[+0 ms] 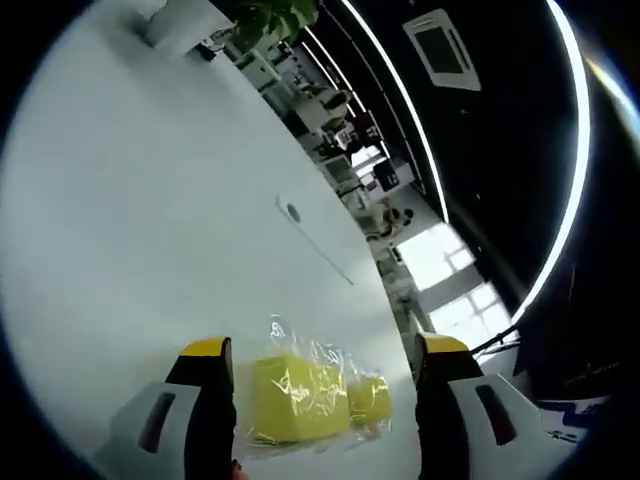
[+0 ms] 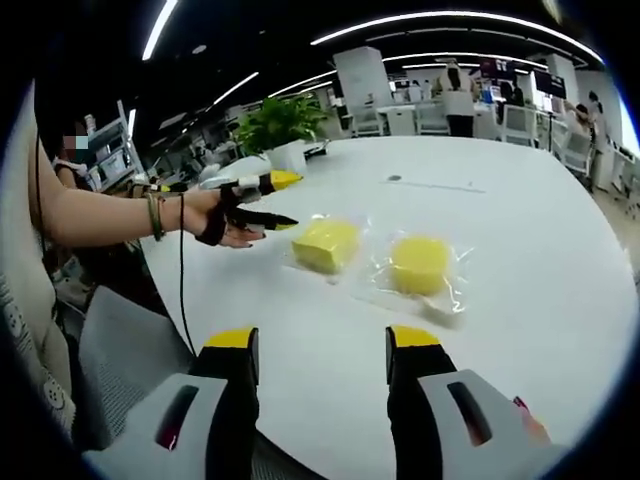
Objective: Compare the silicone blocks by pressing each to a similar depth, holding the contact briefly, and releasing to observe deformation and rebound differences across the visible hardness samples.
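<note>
Long ceiling strip lights (image 2: 450, 18) and a bright window (image 1: 440, 255) light the scene evenly. The white counter (image 2: 520, 210) glares softly, and the plastic wrappers (image 1: 310, 365) glint. Fisheye bending curves every edge; the left gripper view is slightly blurred.

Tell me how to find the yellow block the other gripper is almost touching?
Find the big white table. Two yellow blocks in clear plastic bags lie on it side by side. Yours is the squarer block, nearest the left hand-held gripper; its neighbour, the rounder block, lies farther away.
</note>
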### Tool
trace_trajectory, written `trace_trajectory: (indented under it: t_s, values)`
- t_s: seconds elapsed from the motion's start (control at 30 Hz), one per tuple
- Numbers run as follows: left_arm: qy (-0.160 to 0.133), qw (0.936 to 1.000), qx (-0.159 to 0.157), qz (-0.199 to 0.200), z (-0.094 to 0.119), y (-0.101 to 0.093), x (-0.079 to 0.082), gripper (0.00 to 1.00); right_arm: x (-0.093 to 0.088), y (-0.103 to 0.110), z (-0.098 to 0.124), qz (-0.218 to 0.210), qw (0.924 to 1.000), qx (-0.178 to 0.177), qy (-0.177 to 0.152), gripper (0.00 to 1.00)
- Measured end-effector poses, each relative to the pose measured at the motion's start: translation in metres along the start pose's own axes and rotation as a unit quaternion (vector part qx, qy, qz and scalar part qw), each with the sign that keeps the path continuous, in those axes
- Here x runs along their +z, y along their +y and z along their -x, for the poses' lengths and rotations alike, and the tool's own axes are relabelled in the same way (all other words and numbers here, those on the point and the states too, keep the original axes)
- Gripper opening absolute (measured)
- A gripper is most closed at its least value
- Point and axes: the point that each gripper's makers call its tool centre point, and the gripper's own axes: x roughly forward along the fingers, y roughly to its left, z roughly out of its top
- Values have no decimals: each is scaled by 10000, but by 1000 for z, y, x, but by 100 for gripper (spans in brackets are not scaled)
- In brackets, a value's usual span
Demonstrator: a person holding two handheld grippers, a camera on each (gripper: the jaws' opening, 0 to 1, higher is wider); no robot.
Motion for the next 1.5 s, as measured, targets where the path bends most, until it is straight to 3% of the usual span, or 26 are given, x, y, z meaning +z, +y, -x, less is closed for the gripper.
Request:
trace_trajectory:
  t_s: [0.23, 0.43, 0.7, 0.9, 1.0, 1.1, 1.2, 1.33, 1.5]
  values:
    - [-133, 9975, -124, 684, -17, 8, 1, 64, -1, -4, -2, -56, 10000, -1, 50, 46]
    - [153, 9977, -219, 629, -29, 7, -8, 52, -1, -9, -2, -102, 9999, -40, 67, 45]
    - [418, 9964, -214, 700, -45, 21, -10, 40, -2, -16, -2, -146, 9998, -58, 155, 43]
    - [678, 9964, -147, 484, -48, 27, -16, 24, 4, -19, 0, -177, 9998, -82, 61, 44]
    - [782, 9960, -80, 415, -46, 31, -19, 11, 4, -19, 0, -154, 9998, -82, 74, 44]
    - [858, 9951, -197, 441, -46, 26, -21, 7, 2, -19, 0, -149, 9998, -75, 105, 44]
    - [867, 9952, -402, 209, -47, 18, -21, 1, 2, -19, -1, -152, 9998, -71, 111, 44]
    - [920, 9948, -428, 49, -47, 12, -21, 0, 1, -19, -1, -124, 9998, -60, 152, 43]
    - [966, 9940, -44, -505, -43, 12, -21, 0, 1, -18, -1, -112, 9998, -52, 144, 43]
